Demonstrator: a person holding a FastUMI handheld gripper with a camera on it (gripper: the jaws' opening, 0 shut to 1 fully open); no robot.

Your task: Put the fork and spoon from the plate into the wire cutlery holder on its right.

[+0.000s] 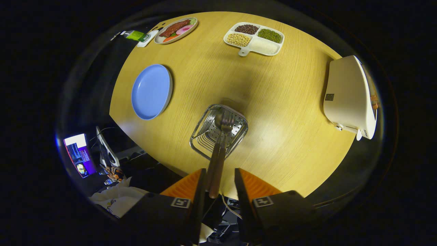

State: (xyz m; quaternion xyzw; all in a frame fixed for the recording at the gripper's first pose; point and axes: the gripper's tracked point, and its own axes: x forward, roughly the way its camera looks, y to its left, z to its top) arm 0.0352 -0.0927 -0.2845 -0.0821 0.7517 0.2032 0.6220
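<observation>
The fork (pixel 226 125) and spoon (pixel 218 119) stand together head down in the wire cutlery holder (pixel 205 141), which is on the wooden table directly below me. Their brown handles (pixel 215 171) rise out of it into the gap between my fingers. My gripper (pixel 220 174) is open: the handles lean close to the left orange finger (pixel 186 186), and a clear gap separates them from the right finger (pixel 254 186). To the holder's left lies the blue plate (pixel 152 91) with nothing on it.
At the table's far side sit a white divided tray (pixel 269 48) of beans and rice and an oval plate of food (pixel 175 30). A white appliance (pixel 350 97) stands at the right edge. Off the table's near left edge are a lit screen (pixel 80 155) and clutter.
</observation>
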